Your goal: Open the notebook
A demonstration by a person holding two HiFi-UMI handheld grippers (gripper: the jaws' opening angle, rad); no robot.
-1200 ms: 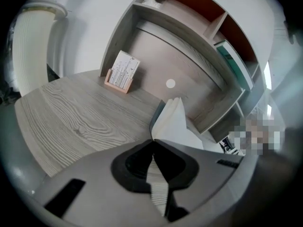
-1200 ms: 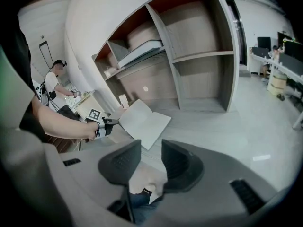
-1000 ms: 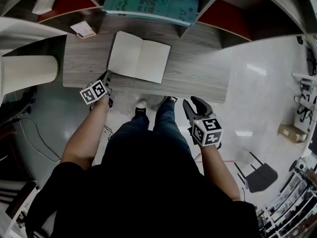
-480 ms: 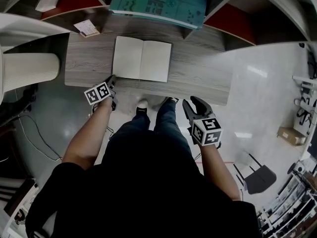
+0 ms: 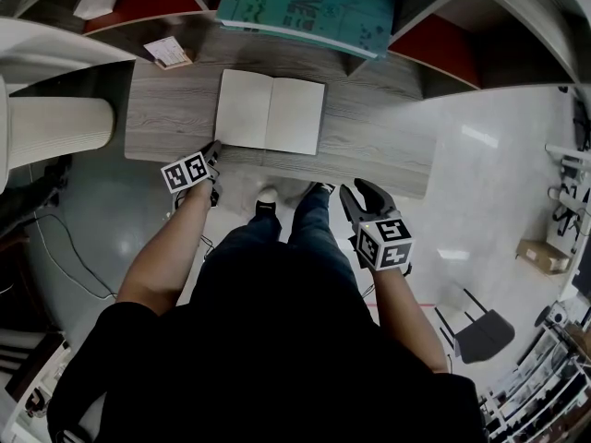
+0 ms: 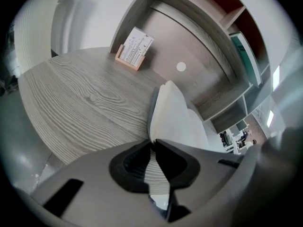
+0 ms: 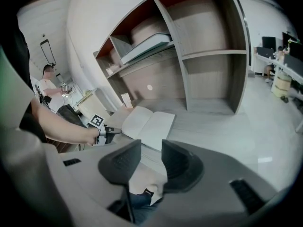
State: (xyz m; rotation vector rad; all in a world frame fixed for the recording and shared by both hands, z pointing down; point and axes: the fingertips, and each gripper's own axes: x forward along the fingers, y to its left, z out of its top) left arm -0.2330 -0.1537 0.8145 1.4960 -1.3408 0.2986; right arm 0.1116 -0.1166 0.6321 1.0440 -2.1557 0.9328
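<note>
The notebook lies spread open on the grey wooden desk, both blank pages showing. My left gripper is at its near left corner. In the left gripper view the jaws are opening: a narrow gap shows only desk grain, and the corner of the notebook's page sits just beyond the tips. My right gripper hangs open and empty over the floor in front of the desk. In its own view the right gripper looks toward the notebook from a distance.
A small card stand sits at the desk's far left corner. A teal board lies on the shelf behind the desk. A white round column stands left of the desk. A dark chair is on the floor to the right.
The left gripper has sunk a little at the notebook's near left corner. The right gripper has stayed where it was.
</note>
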